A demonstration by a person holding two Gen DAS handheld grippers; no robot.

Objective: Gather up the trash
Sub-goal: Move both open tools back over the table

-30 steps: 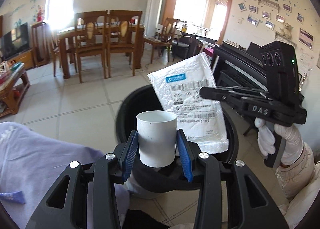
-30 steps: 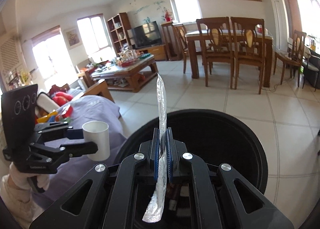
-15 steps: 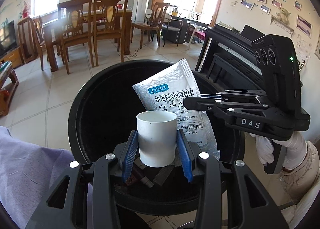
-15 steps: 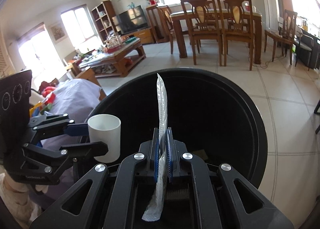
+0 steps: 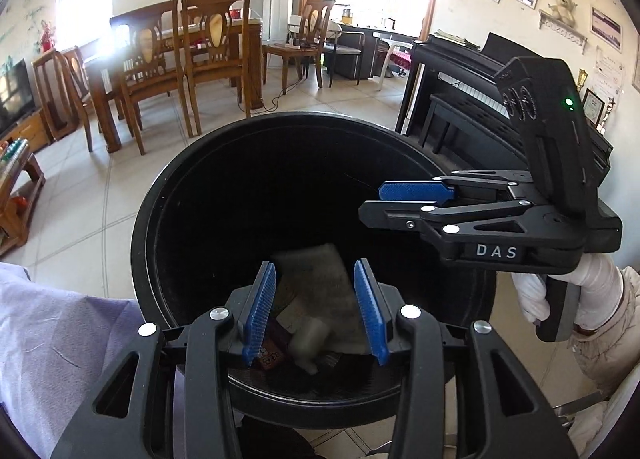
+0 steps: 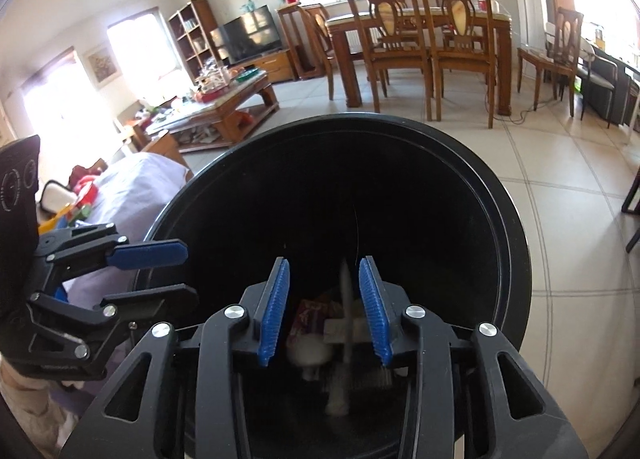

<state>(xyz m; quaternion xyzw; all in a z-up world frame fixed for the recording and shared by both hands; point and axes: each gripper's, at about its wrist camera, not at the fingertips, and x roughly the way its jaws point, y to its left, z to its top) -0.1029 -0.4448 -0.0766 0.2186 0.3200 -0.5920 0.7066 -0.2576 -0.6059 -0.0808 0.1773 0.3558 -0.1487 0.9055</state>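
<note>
A round black trash bin [image 5: 192, 187] [image 6: 516, 227] stands below both grippers. My left gripper [image 5: 315, 309] is open and empty over the bin's near side. My right gripper [image 6: 323, 309] is open and empty over the bin; it also shows in the left wrist view [image 5: 404, 203]. The white cup [image 5: 308, 343] [image 6: 308, 355] is blurred, down inside the bin. The silver mailer bag [image 5: 320, 279] [image 6: 345, 323] is also inside the bin, blurred, over other trash at the bottom.
A purple-covered seat [image 5: 60, 339] borders the bin on the left. A black piano [image 5: 460, 115] stands to the right. A wooden dining table with chairs [image 6: 420, 43] and a coffee table [image 6: 224, 103] stand farther off on the tiled floor.
Both grippers have opened. The white cup has dropped out of the left gripper and the mailer bag out of the right gripper, both into the bin.
</note>
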